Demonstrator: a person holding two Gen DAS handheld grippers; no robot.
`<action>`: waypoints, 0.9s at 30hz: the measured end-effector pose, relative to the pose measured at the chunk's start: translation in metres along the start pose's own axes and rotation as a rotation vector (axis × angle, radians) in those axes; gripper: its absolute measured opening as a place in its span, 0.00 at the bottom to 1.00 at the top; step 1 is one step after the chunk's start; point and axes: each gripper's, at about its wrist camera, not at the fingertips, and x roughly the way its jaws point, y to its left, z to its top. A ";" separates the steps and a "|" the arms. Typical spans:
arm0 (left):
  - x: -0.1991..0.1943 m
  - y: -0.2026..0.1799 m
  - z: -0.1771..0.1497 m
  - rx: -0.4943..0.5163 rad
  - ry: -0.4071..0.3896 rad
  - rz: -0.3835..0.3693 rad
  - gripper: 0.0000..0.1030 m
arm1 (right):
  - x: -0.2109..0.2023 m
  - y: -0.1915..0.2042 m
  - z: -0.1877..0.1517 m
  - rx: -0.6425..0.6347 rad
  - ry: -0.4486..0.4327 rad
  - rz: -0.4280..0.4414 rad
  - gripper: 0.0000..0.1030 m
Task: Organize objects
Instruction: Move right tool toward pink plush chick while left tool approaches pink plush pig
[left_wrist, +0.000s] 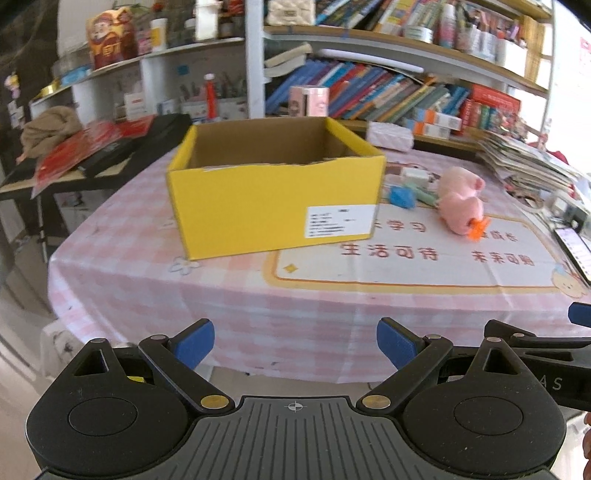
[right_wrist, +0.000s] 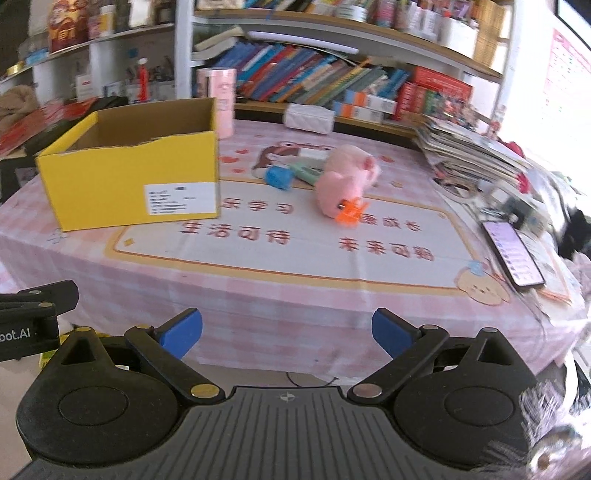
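Both tools hang short of the table's near edge, the left gripper (left_wrist: 295, 343) and the right gripper (right_wrist: 287, 334) each spread wide on nothing. From the right one, the yellow box (right_wrist: 129, 181) sits at eleven o'clock, open-topped. The pink plush pig (right_wrist: 345, 177) lies at one o'clock, with a small blue piece (right_wrist: 279, 177) between them.

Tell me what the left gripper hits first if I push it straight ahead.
Probably the yellow box. The left gripper, jaws open and empty, points across bare tablecloth at the box's near wall. Nothing lies between, though height over the table edge is hard to judge.
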 end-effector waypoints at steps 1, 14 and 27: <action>0.001 -0.004 0.000 0.008 0.001 -0.008 0.94 | 0.000 -0.003 -0.001 0.007 0.001 -0.008 0.97; 0.022 -0.037 0.015 0.049 0.013 -0.046 0.94 | 0.013 -0.037 0.001 0.057 0.023 -0.062 0.97; 0.056 -0.059 0.042 0.004 0.025 -0.030 0.94 | 0.054 -0.059 0.036 0.011 0.034 -0.026 0.97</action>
